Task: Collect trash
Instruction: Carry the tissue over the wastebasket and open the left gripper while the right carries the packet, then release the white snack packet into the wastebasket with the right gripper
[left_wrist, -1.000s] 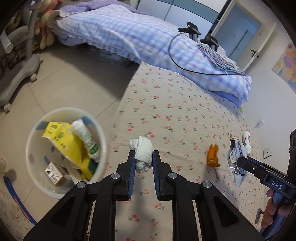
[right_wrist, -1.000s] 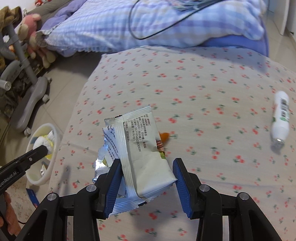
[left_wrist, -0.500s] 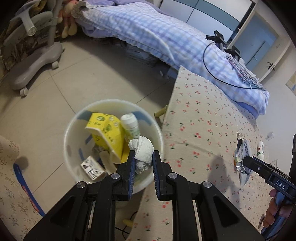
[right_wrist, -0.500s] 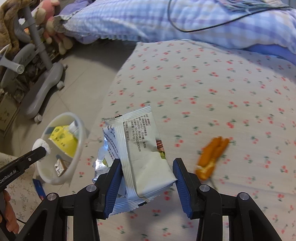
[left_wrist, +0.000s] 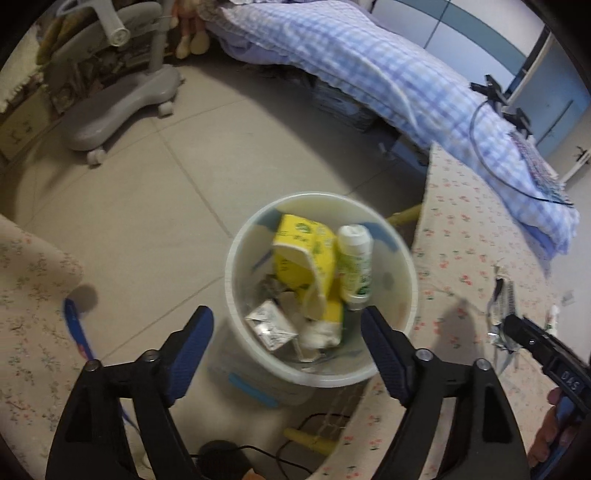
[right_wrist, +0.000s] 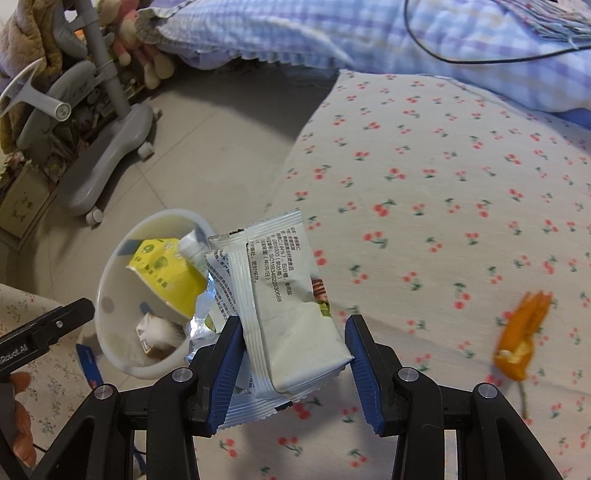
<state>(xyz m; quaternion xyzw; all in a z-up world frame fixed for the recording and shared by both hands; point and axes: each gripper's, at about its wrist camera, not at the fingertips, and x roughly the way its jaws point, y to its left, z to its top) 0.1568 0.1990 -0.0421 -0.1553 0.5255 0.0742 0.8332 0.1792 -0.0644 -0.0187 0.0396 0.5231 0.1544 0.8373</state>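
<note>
The left tool (left_wrist: 286, 326) hangs over one white bin (left_wrist: 400, 266) that stands on the tiled floor, just beside the edge of the bench (right_wrist: 443, 177) with the cherry-print cloth. Its jaws have just been opening and now stand wide apart, with nothing between them. One crumpled white tissue (left_wrist: 319, 332) lies inside the bin, near its front wall. In the bin I count also one yellow carton (left_wrist: 299, 254), one white bottle with green print (left_wrist: 354, 266) and one small flattened silver carton (left_wrist: 269, 325); their writing is too small to read.

The right tool (right_wrist: 291, 363) is clamped on one silver and white snack wrapper (right_wrist: 291, 295), which it holds above the bench edge next to the bin. On the wrapper the codes "GB19300" and "SC11834022630688" can be read, among Chinese print. One orange peel (right_wrist: 521, 336) lies on the bench, to the right of this tool. The side of the left tool, seen at the left border, carries letters that look like "Robot.AI".
</note>
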